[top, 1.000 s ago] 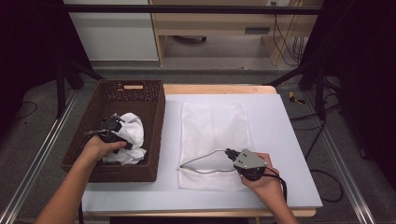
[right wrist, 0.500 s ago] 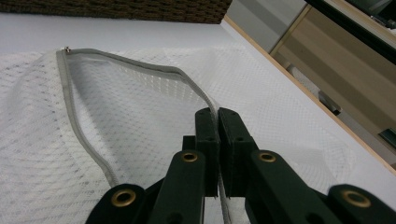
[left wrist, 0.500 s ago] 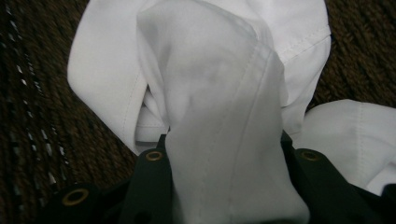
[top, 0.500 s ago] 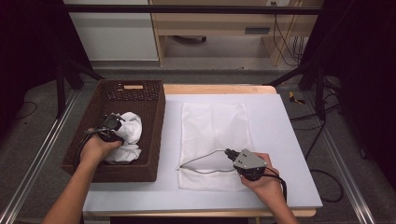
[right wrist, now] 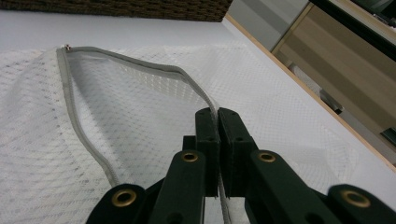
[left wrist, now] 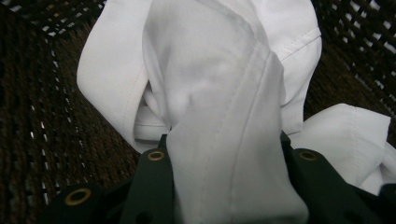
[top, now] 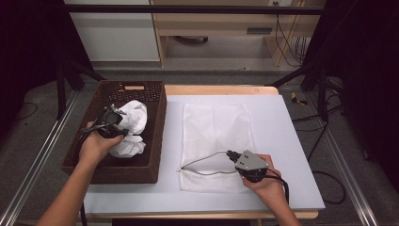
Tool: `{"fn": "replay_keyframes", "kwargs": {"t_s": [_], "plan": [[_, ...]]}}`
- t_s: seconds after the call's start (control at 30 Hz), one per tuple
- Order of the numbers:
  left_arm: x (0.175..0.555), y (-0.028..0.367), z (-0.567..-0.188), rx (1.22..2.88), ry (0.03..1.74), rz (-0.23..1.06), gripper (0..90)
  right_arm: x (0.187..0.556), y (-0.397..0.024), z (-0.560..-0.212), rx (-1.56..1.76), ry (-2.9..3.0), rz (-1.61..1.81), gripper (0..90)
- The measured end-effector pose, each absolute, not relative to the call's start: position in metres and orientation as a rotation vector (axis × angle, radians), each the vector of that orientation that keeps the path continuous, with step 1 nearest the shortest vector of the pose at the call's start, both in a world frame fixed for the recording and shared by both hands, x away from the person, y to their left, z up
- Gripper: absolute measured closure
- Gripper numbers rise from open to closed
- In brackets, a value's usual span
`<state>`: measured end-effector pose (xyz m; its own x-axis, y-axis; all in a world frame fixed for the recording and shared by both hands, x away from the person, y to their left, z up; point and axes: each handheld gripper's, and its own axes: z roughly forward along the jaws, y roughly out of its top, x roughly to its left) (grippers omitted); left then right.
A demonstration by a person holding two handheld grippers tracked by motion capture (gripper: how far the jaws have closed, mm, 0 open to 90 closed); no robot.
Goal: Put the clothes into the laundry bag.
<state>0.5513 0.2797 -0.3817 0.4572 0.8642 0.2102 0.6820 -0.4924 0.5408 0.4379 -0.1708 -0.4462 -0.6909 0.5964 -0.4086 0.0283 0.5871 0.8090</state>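
in the basket (top: 155, 136) at the left, the left gripper (top: 113, 121) is clamped on a fold of soft, light white cloth (left wrist: 224, 116), best gripped by a bunched fold, while the right gripper (right wrist: 217, 122) pinches the bag (top: 214, 127) rim open.

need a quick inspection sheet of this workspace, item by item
surface: white table top, wooden edge showing at the back and front.
job's things: white cloth in the brown wicker basket; white mesh bag lying flat on the table, its grey zipper edge lifted open.
clutter: nothing seen.
grippers: left hand-held gripper shut on the white cloth, a fold bunched between its jaws; right hand-held gripper shut on the zipper edge.
cables: black cable trailing from the right hand-held gripper; loose cables on the floor at right.
surroundings: metal frame rails, grey floor, wooden furniture behind.
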Motion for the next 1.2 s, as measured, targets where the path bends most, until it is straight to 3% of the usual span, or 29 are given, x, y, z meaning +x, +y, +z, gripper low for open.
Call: {"fn": "replay_keyframes", "kwargs": {"t_s": [0.7, 1.2], "plan": [[0.508, 0.254, -0.296, 2.187, 1.104, 0.714, 64.9, 0.442, -0.175, -0.449, 0.574, 2.171, 1.183, 88.7], [0.472, 0.217, -0.272, 2.154, 0.974, 0.661, 64.8, 0.445, -0.175, -0.451, 0.658, 2.201, 1.241, 88.8]]}}
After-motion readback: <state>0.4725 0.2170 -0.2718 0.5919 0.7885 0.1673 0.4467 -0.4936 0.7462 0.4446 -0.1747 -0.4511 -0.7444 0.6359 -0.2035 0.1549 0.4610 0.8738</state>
